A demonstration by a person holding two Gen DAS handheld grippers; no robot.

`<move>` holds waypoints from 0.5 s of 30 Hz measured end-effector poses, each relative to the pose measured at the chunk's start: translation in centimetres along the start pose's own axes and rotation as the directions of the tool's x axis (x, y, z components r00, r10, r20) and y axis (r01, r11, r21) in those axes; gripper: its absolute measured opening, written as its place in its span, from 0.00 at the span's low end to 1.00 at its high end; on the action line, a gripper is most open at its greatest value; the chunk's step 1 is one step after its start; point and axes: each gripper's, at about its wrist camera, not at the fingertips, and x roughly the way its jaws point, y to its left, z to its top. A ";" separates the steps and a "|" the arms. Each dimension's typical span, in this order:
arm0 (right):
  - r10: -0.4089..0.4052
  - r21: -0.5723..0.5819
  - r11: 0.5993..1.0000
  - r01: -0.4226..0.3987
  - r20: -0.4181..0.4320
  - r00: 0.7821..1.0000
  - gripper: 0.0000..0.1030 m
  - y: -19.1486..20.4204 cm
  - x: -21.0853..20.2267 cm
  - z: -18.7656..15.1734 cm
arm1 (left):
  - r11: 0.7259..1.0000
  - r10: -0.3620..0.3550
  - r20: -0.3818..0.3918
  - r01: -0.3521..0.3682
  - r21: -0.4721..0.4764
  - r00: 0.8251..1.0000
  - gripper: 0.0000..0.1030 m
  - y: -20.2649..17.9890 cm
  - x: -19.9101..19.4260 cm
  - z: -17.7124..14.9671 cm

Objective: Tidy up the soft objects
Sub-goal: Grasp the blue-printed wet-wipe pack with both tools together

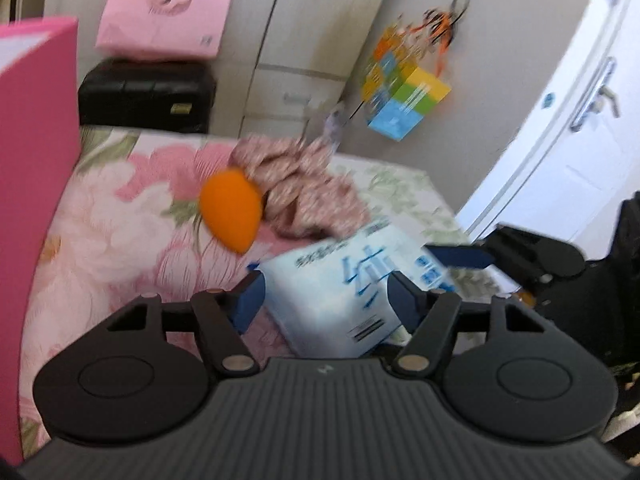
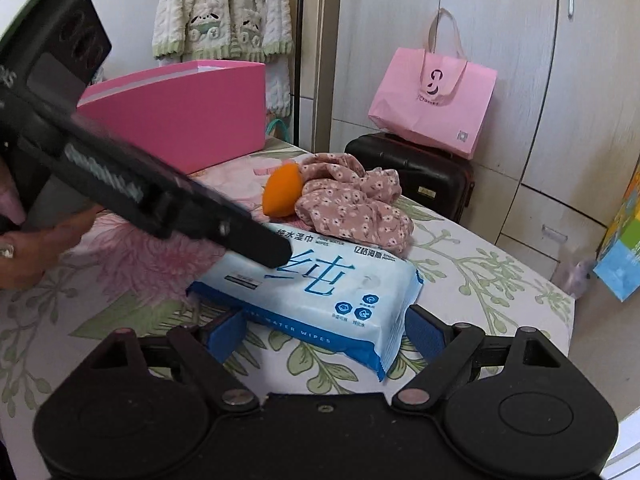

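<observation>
left to right on the round table (image 2: 500, 280) with its flower-printed cloth: a rigid pink box (image 2: 192, 116) with smooth flat walls at the far left edge; a smooth orange egg-shaped sponge (image 2: 280, 192) touching a crumpled pink scrunchie of flower-printed cloth (image 2: 360, 208); just in front of both, a soft glossy white-and-blue pack of wet wipes (image 2: 320, 280) lying flat, its sealed end near the table's front edge. the left gripper (image 1: 324, 300) has its blue pads at either side of one end of the pack, whether pressing cannot be told through the blur. the right gripper (image 2: 324, 332) is released, its blue fingers (image 2: 226, 334) wide around the pack's near corner without pressing. bare cloth lies open to the right of the pack up to the rim. beyond the table, a black hard-shell case (image 2: 416, 176) carries a pink paper bag (image 2: 436, 104)
</observation>
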 end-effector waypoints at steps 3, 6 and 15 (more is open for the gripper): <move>0.012 0.023 1.000 -0.011 -0.008 1.000 0.91 -0.4 0.4 -0.1 | 0.998 0.050 0.031 -0.051 0.027 0.998 0.62 -0.3 0.1 -0.5; 0.034 0.067 0.997 -0.033 -0.009 0.999 0.92 -0.7 0.9 -0.1 | 0.996 0.069 0.016 -0.070 0.057 0.998 0.53 -0.8 0.0 -0.8; -0.081 0.129 0.988 0.089 -0.065 0.995 0.85 2.5 1.2 0.9 | 1.000 0.003 0.018 -0.003 0.001 1.000 0.47 -0.7 -0.1 -1.1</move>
